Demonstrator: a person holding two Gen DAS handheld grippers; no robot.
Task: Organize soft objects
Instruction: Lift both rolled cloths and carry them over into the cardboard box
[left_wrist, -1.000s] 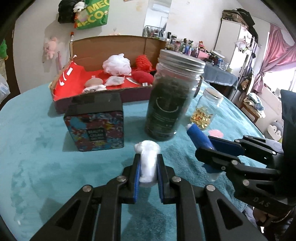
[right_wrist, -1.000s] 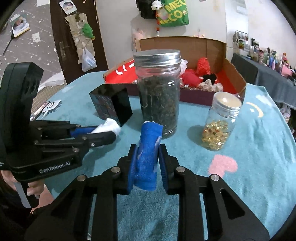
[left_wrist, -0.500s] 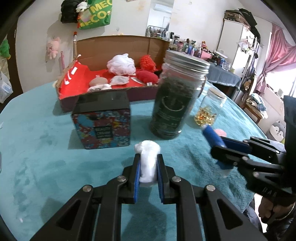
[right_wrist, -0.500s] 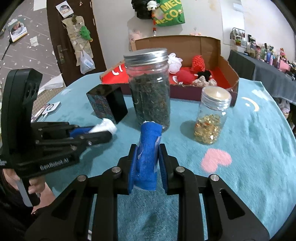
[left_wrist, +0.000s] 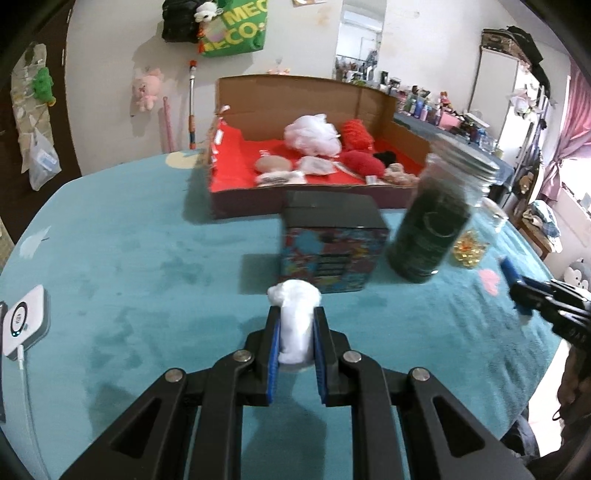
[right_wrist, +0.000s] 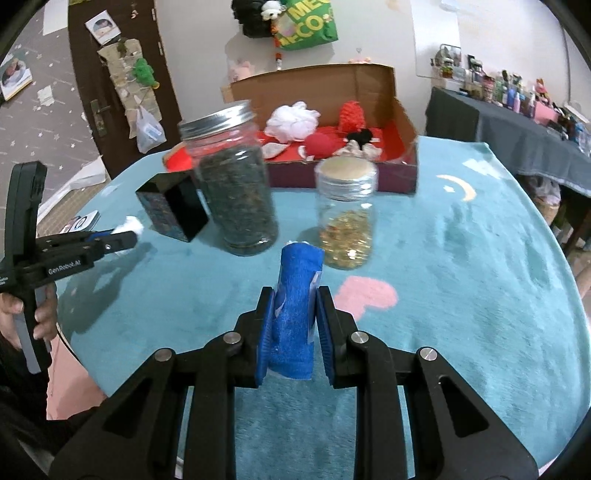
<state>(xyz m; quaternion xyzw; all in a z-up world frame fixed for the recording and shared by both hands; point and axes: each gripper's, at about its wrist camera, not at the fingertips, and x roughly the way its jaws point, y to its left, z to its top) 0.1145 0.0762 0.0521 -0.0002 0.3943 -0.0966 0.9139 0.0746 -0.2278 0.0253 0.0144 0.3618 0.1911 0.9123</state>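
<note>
Left wrist view is showing a white cotton wad (left_wrist: 297, 317) sitting pinched between the blue pads of the left hand-held gripper (left_wrist: 295, 332), which is closing narrowly on it above the teal table (left_wrist: 129, 258). Just ahead of that hand-held gripper a patterned black-lidded box (left_wrist: 332, 240) is standing, and to the right of the box a tall jar of dark leaves (left_wrist: 432, 221) with a metal lid is appearing tilted by the lens. Beyond both, farther ahead, an open cardboard box (left_wrist: 295, 96) with a red lining is holding a white mesh puff (left_wrist: 312, 134), red soft pieces (left_wrist: 360, 162) and other small soft items. Off to the far left of this hand-held gripper a white device (left_wrist: 26, 321) with a cable is lying on the table. Right wrist view is showing a blue rolled cloth (right_wrist: 297, 306) standing upright between the fingers of the right hand-held gripper (right_wrist: 295, 325), which is clamping it on both sides. Directly ahead of it a small jar of golden capsules (right_wrist: 347, 214) is standing, with the tall jar to the left. To the far left a hand (right_wrist: 37, 317) is gripping the left tool's handle.
</note>
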